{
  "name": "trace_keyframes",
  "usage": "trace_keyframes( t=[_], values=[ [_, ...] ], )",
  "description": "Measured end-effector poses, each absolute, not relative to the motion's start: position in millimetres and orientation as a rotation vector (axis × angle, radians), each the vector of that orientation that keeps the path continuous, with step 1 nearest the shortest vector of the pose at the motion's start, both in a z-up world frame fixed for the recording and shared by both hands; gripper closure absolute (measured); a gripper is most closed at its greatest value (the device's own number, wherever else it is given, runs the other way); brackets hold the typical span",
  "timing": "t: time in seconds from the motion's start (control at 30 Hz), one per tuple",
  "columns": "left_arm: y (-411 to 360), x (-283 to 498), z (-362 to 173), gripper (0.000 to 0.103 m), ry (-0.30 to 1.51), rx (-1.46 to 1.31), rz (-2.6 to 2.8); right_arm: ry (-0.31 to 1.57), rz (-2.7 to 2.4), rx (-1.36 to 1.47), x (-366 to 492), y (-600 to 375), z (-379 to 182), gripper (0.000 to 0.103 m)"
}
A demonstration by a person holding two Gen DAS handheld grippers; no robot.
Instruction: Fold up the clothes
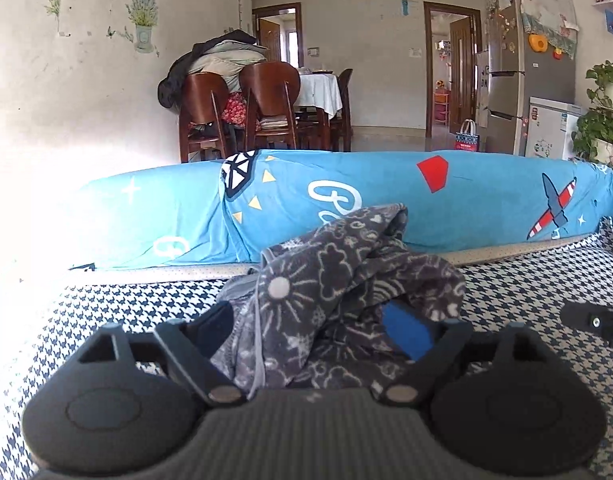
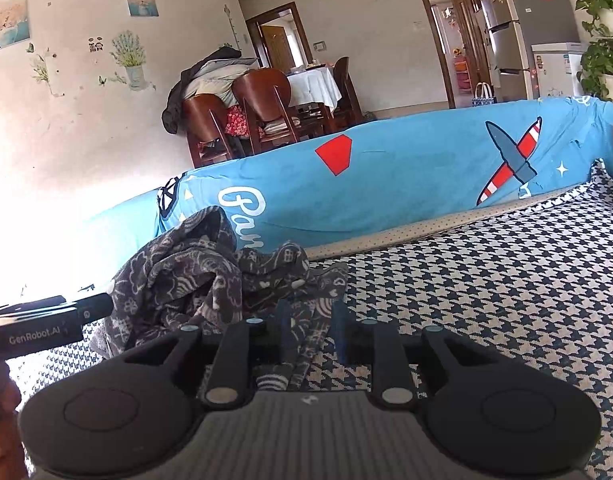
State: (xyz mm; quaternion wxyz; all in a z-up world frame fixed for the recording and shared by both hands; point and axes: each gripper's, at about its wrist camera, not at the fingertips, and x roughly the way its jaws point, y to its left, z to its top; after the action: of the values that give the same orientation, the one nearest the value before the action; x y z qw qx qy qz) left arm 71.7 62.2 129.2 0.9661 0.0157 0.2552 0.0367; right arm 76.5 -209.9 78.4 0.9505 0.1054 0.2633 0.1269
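1. Garment [image 1: 346,280]: one, grey patterned, bunched on the houndstooth cover [image 2: 486,300] near its rear edge, below the blue backrest [image 1: 386,200]; long axis unclear.
2. Grippers: two. Left gripper [image 1: 318,332] wide open, fabric draped between the jaws. Right gripper [image 2: 312,328] partly open, straddling a fold.
3. Right view only: left gripper from the side, a hand [image 2: 2,432].

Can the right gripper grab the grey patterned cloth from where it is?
Probably yes: the right gripper is open, a strip of the grey patterned cloth already lies between its fingers, nothing blocking.
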Motion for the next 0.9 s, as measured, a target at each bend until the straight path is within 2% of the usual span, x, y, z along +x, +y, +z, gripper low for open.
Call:
trace_keyframes(
  t=[0.03, 0.1, 0.23, 0.83, 0.87, 0.9],
  values=[
    [63.7, 73.3, 129.2, 0.011, 0.518, 0.030, 0.073, 0.539, 0.258, 0.218, 77.0, -209.7, 77.4, 0.065],
    [66.6, 76.5, 129.1, 0.000, 0.520, 0.027, 0.070, 0.552, 0.261, 0.226, 79.2, -209.0, 74.9, 0.061],
    [65.7, 84.5, 127.8, 0.000, 0.520, 0.044, 0.061, 0.595, 0.289, 0.277, 86.3, -206.4, 66.1, 0.054],
    [75.8, 136.3, 124.2, 0.000, 0.547, 0.036, 0.066, 0.670, 0.429, 0.361, 145.0, -135.9, 34.5, 0.048],
    [75.5, 138.9, 123.6, 0.000, 0.546, 0.042, 0.070, 0.676, 0.431, 0.366, 148.5, -131.3, 31.8, 0.048],
    [75.1, 141.4, 123.1, 0.000, 0.545, 0.048, 0.073, 0.679, 0.436, 0.368, 150.9, -126.3, 29.9, 0.056]
  ],
)
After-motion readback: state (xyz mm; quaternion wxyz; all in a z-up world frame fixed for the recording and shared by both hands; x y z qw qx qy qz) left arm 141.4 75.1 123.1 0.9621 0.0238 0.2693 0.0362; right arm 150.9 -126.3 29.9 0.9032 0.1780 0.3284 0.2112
